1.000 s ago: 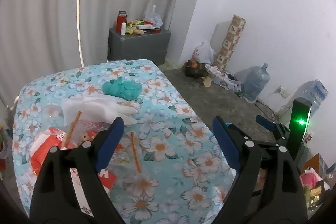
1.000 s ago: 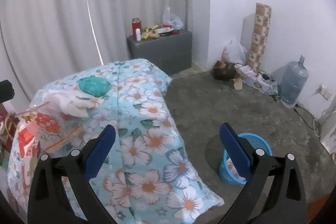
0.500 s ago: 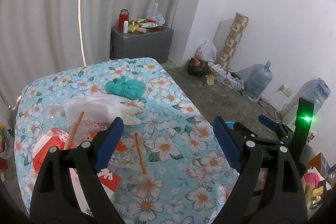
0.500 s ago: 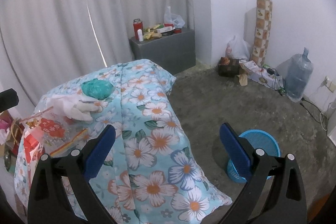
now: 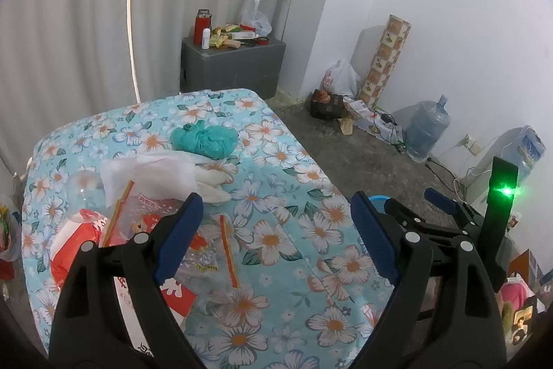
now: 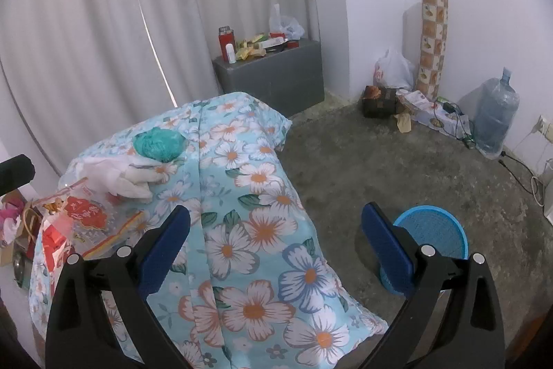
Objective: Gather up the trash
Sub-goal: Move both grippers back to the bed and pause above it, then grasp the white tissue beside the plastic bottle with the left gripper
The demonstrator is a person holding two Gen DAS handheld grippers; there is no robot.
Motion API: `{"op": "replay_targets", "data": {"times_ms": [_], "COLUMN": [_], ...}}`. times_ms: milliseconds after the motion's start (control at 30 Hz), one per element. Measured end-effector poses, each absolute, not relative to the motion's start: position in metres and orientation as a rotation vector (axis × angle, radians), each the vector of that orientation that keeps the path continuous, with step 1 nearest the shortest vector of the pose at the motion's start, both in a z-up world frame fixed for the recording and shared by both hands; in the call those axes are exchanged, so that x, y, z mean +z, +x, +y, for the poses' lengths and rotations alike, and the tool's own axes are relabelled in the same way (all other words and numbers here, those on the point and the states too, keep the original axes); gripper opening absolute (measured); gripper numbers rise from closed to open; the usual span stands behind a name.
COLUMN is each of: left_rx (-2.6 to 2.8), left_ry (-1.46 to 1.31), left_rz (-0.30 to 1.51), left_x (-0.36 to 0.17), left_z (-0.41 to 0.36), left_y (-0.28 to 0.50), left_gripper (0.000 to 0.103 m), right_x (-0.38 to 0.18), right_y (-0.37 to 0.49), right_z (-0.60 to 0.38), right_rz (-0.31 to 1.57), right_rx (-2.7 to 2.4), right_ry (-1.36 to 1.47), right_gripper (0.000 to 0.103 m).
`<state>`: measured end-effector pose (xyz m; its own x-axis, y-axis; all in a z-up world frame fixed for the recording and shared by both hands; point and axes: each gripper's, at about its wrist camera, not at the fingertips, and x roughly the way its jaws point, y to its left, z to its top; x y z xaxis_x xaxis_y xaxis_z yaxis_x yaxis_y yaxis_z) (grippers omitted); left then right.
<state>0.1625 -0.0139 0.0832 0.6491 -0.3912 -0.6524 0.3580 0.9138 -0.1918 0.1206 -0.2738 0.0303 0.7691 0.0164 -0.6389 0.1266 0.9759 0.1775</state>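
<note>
Trash lies on a table under a blue flowered cloth (image 5: 276, 230): a teal crumpled bag (image 5: 204, 140), white crumpled plastic (image 5: 155, 175), clear bags with red print (image 5: 145, 220) and a red-and-white packet (image 5: 69, 248). My left gripper (image 5: 274, 227) is open and empty, held above the table's near part. My right gripper (image 6: 274, 234) is open and empty, over the table's right edge. The teal bag (image 6: 159, 144) and white plastic (image 6: 114, 175) lie far left of it. A blue basket (image 6: 430, 237) stands on the floor by its right finger.
A grey cabinet (image 5: 235, 64) with a red flask and clutter stands at the curtain. A patterned roll (image 5: 383, 57), bags, a dark box (image 5: 325, 106) and a water jug (image 5: 427, 130) line the right wall. Cables run along the concrete floor (image 6: 397, 168).
Both grippers have pulled back and risen a little, so the table and basket look slightly farther off. Both stay open and empty. The trash has not moved.
</note>
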Motion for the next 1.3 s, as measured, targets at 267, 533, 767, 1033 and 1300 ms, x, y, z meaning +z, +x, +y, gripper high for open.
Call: {"op": "replay_targets", "data": {"times_ms": [267,533,767,1033,1300], "left_rx": [-0.421,-0.369,-0.305,-0.231,-0.267], "left_ry": [-0.05,-0.098,-0.162,-0.303,-0.532], "left_rz": [0.751,0.707,0.698,0.72,0.803], "left_x": [0.084,0.087,0.091,0.089,0.066], "left_z": [-0.014,0.013,0.055,0.112,0.158], "left_y": [0.163,0.17,0.184,0.214,0.241], "left_gripper": [0.083,0.083,0.083,0.083,0.081], "right_x": [0.027,0.017,0.009,0.002,-0.004], "right_y": [0.123,0.134,0.157,0.194,0.233], "right_z": [-0.274,-0.291,-0.294,-0.275,-0.255], "right_rz": [0.697,0.757,0.807,0.858,0.898], "right_rx": [-0.049,-0.016,0.071,0.186,0.27], "right_ry": [0.226,0.347,0.449,0.492,0.532], "right_gripper": [0.096,0.096,0.096,0.096,0.094]}}
